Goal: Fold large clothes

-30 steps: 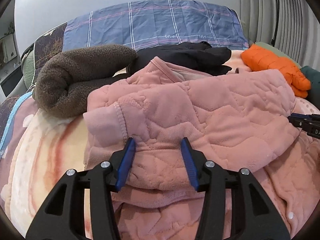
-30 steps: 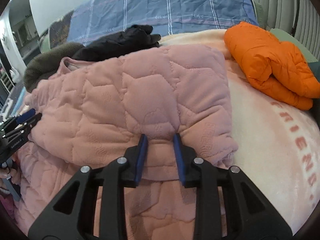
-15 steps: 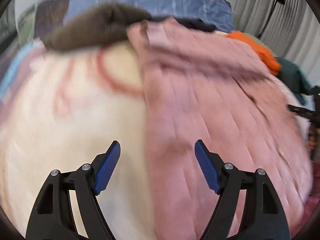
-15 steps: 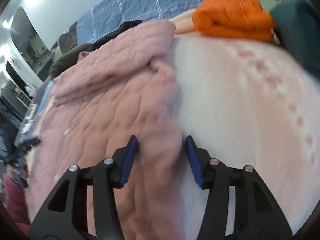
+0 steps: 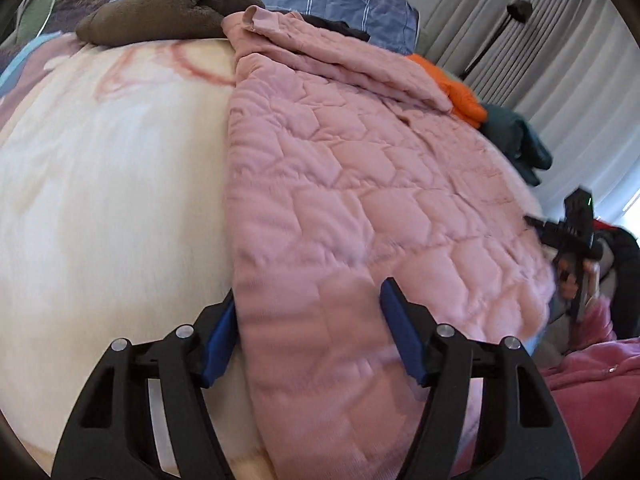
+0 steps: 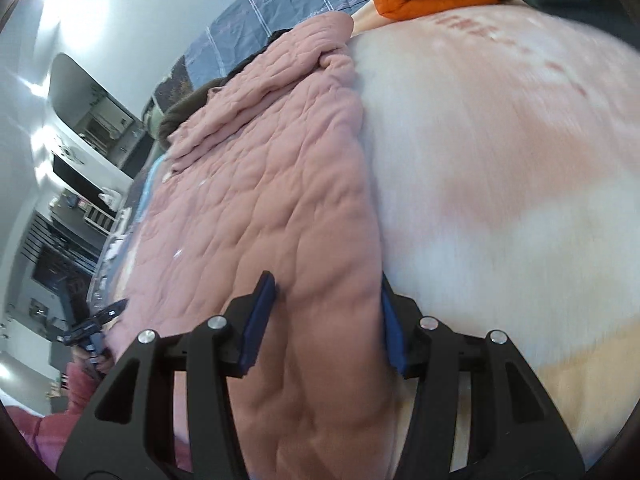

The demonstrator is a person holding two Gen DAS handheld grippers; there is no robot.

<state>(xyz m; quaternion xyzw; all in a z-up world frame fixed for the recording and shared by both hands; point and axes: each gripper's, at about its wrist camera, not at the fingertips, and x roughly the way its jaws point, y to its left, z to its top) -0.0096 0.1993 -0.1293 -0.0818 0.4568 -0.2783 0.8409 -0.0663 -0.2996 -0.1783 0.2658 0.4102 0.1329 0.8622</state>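
The bed [image 5: 100,200] carries the pink quilted garment [image 5: 360,200], spread up the frame's middle. Left gripper [image 5: 310,332]: jaws apart, lately closing a little, straddling its lower-left edge. Right gripper [image 6: 324,320]: jaws apart, straddling its lower-right edge

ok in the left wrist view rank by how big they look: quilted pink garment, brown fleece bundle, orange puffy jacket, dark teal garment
1. quilted pink garment, by far
2. brown fleece bundle
3. orange puffy jacket and dark teal garment: alike, both partly hidden, unranked

All lie far from the camera, so true sizes stay unsure.
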